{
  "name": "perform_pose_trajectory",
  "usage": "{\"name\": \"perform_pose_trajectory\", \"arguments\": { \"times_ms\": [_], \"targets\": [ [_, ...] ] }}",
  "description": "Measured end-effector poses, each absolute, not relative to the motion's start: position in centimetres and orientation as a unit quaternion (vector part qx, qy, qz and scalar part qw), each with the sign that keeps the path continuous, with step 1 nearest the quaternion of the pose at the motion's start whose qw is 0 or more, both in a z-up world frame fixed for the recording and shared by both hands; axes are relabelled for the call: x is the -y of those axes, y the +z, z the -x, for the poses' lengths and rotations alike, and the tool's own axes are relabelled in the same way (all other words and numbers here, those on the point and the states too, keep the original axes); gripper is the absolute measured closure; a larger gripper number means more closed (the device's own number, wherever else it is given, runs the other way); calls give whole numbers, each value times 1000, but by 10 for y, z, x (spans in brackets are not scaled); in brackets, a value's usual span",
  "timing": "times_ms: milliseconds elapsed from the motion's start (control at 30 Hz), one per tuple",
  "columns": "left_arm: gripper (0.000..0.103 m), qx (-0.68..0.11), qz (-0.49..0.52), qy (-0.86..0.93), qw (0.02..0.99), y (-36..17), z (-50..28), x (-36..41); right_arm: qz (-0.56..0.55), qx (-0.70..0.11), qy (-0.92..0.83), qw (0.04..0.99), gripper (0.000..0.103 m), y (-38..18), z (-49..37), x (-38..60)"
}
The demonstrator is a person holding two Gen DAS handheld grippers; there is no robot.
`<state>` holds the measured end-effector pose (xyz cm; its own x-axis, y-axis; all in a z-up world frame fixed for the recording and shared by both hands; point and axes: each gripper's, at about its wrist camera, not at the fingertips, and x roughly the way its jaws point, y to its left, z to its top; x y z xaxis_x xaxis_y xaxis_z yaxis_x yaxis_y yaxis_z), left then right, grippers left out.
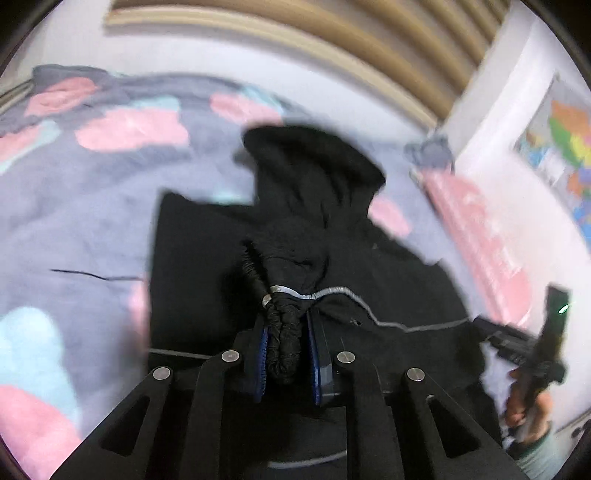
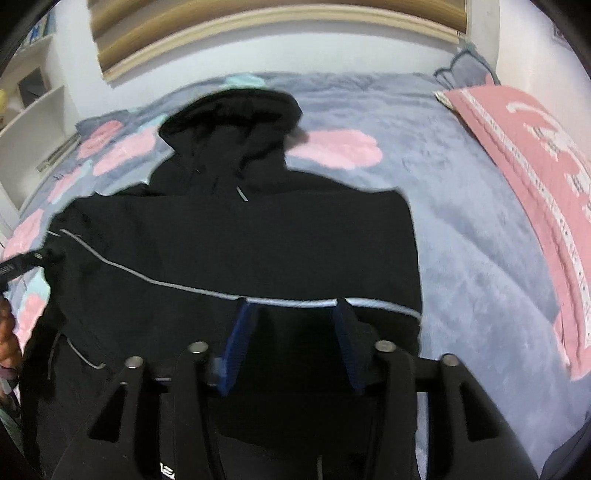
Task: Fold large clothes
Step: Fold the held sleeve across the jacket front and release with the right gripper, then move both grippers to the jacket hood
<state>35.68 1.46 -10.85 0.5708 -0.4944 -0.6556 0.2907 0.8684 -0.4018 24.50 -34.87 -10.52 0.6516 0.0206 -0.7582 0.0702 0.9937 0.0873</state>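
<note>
- Nearest, left wrist view: left tool (image 1: 286,354) has its blue pads nearly together, clamped on a bunched, gathered roll of black cloth (image 1: 284,332) that runs up between them toward 12 o'clock.
- Bunched cloth is part of the black hooded jacket (image 1: 207,266); a thin grey piping line (image 1: 406,326) crosses the garment from the pinch point toward 3 o'clock.
- At 4 o'clock in the same view, a person's hand (image 1: 528,410) grips the handle of the right tool (image 1: 517,336), which lies at the jacket's edge; view blurred.
- Right wrist view: right tool (image 2: 291,306) has jaws standing partly apart, blue pads (image 2: 236,343) well separated. Black jacket fabric and the grey piping sit between and just beyond the tips; pads do not appear to press on the cloth.
- At 9 o'clock in that view, the left tool's tip (image 2: 22,267) meets the jacket's edge.
- Jacket (image 2: 240,251) lies spread flat on the bed, hood (image 2: 236,114) pointing to 12 o'clock, away from both tools.
- Bed cover (image 2: 461,240) is grey-blue fleece with pink and pale blue patches.
- Pink pillow (image 2: 535,206) lies at 2 o'clock, well apart from the jacket.
- Farthest: wooden headboard (image 2: 277,26) at 12 o'clock; white shelving (image 2: 33,122) at 10 o'clock.
</note>
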Motion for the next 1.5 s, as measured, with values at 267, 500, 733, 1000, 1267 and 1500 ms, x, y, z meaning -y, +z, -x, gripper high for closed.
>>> {"name": "perform_pose_trajectory", "arguments": {
  "times_ms": [267,500,733,1000,1267,1500],
  "targets": [
    [78,-516,136,-179,827,-181,-362,-58,1,-466,-36,884,35,-159,-273,322],
    [69,-471,174,-201,841,-174,-353,-71,12,-466,-40,884,34,-167,-275,322],
    [44,-382,111,-231,888,-102,-315,-48,-52,-382,60,921,33,-101,-237,307],
    [44,-459,59,-206,862,-167,-340,19,20,-445,64,893,33,-149,-249,260],
    [49,-472,30,-157,867,-186,-344,32,0,-454,47,890,37,-159,-244,267],
    [46,-406,48,-158,899,-138,-329,8,3,-397,-11,918,37,-112,-233,306]
  ]
}}
